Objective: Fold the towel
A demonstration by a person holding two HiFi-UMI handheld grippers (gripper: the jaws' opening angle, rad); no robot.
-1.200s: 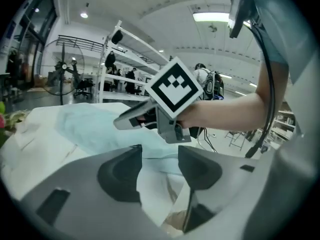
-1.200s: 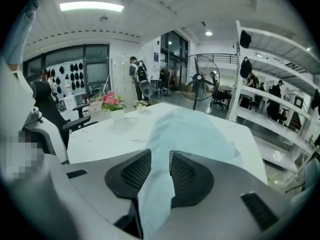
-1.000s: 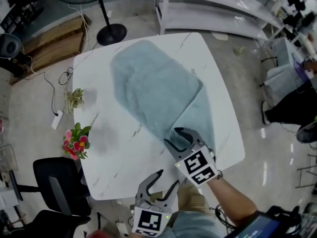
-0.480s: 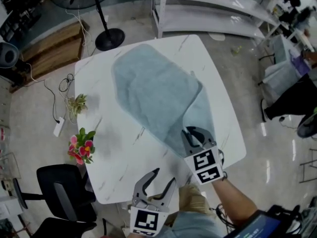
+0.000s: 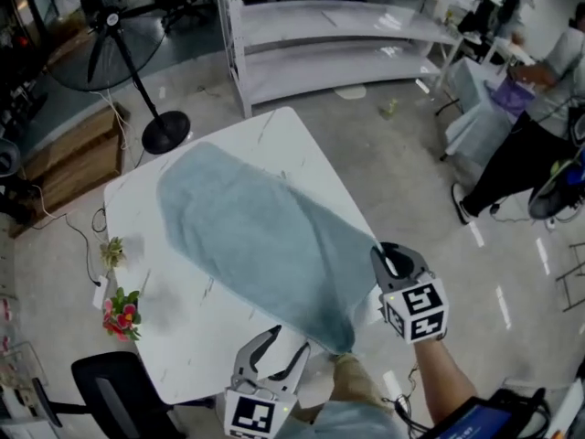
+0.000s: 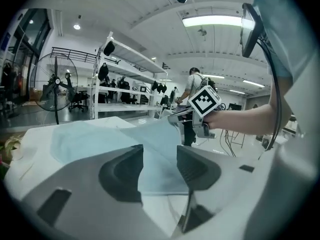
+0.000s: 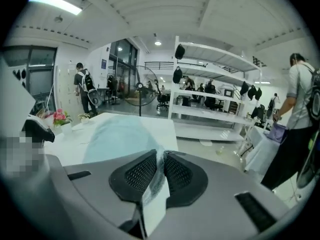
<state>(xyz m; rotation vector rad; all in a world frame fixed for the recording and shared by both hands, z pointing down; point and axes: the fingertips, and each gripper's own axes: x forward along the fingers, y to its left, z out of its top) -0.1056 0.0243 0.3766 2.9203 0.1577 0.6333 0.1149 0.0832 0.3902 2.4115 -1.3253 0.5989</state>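
one overhead, two low, table [image 5: 183, 327] shared

Bright, even light comes from ceiling strip lamps [image 6: 215, 20], and the glossy floor [image 5: 501, 305] shows pale streaks of glare in the head view. Both gripper views are strongly bulged, ringed by black corners, with the nearest foreground soft and slightly blurred.

The towel [image 5: 256, 236] is seen as soft, matt, napped cloth. The table [image 5: 178, 327] is finished smooth and white, veined like marble, with slight sheen. At three o'clock, the floor [image 5: 512, 273] is polished glossy.
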